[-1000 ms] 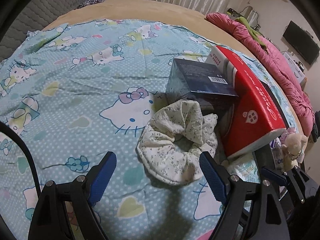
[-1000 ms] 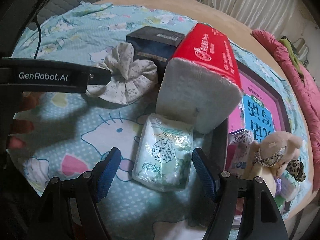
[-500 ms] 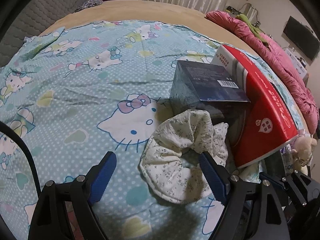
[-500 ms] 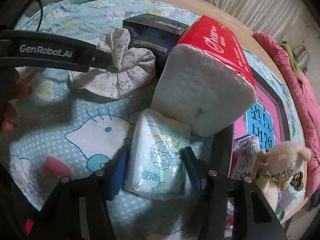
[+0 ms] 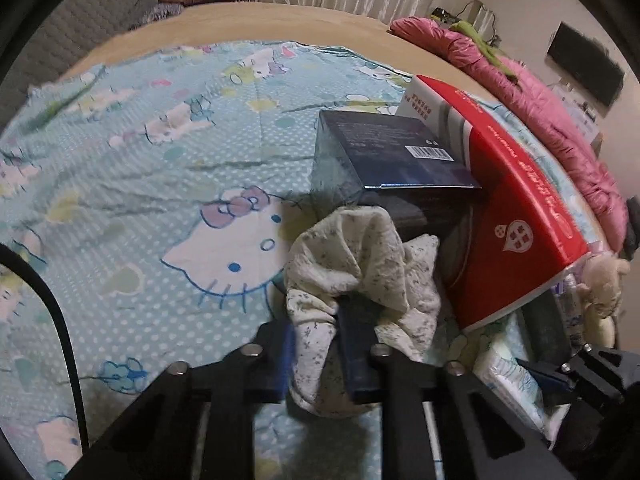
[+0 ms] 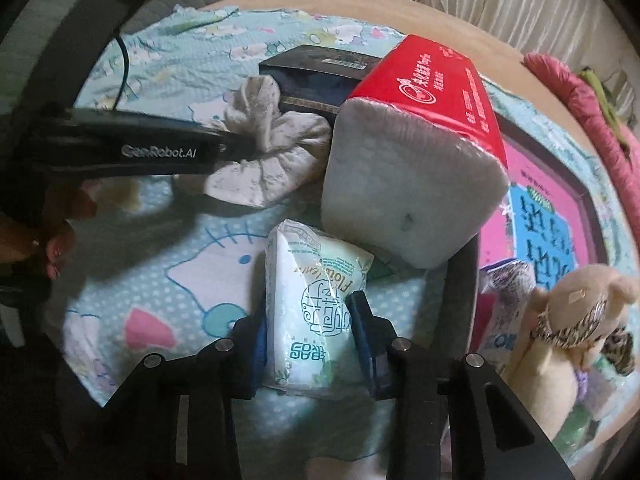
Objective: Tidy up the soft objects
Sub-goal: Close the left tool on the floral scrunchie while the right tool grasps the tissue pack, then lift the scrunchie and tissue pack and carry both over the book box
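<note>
A white floral scrunchie (image 5: 360, 256) lies bunched on the blue cartoon-cat sheet (image 5: 160, 160), against a dark blue box (image 5: 392, 156). My left gripper (image 5: 320, 344) is closing, and its blue pads pinch the scrunchie's near fold. The right wrist view shows that gripper (image 6: 236, 144) reaching in from the left onto the scrunchie (image 6: 272, 168). A small soft tissue pack (image 6: 312, 308) with green print lies lengthwise in front of the big red tissue bundle (image 6: 420, 140). My right gripper (image 6: 310, 332) is closing on it, with its pads pressing on both long sides.
A cream plush toy (image 6: 572, 320) and small packets sit at the right beside a pink printed box (image 6: 540, 216). A pink quilt (image 5: 540, 112) runs along the bed's far right edge. A person's hand (image 6: 56, 248) holds the left gripper. Open sheet stretches to the left.
Both grippers went from wide open to closed in. The left one slid forward over the scrunchie and pinched it, bunching it up. The right one squeezed onto the tissue pack.
</note>
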The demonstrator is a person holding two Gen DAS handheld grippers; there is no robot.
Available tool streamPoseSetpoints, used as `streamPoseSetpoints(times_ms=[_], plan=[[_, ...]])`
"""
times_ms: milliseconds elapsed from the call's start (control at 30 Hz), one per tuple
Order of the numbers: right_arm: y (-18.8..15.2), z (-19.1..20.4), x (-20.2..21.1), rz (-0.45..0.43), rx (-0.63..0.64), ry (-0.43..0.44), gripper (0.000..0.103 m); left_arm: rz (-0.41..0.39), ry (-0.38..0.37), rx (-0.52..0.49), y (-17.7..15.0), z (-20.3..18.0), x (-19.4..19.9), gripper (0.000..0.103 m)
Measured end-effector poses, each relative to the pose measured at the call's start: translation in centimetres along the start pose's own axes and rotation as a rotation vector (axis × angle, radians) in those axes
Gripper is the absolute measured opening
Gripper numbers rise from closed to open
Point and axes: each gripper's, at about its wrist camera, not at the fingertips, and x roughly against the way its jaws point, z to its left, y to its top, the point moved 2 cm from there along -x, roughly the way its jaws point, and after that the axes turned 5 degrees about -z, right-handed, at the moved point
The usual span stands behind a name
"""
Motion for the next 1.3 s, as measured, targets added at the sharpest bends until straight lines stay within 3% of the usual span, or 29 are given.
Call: streamPoseSetpoints(times_ms=[167, 433, 667, 867, 1300], plan=[[0.3, 0.3, 1.3, -0.023, -0.028, 0.059, 0.036, -0.008, -0.084, 0.087, -0.2, 1.3, 0.5, 0.008], [0.4, 0.9, 3.6, -0.085, -0.026, 0.092, 0.036, -0.015, -0.084, 0.066, -1.0, 0.5, 2.6, 0.008], [0.9, 0.9, 6.5, -0.16, -0.048, 0.128, 0.036, -0.108, -0.054, 0.048, -0.7, -0.8, 8.0, 0.008], [1.3, -0.9, 10.5, -0.255, -0.095, 0.132, 0.036, -0.195, -0.057, 0.006, 0.4, -3.8, 12.6, 0.008], [0.1, -9.8, 17.5, -0.412, -0.284, 0.004, 0.036, -0.23, -0.115, -0.121, 2.1, -13.1, 16.3, 0.008]])
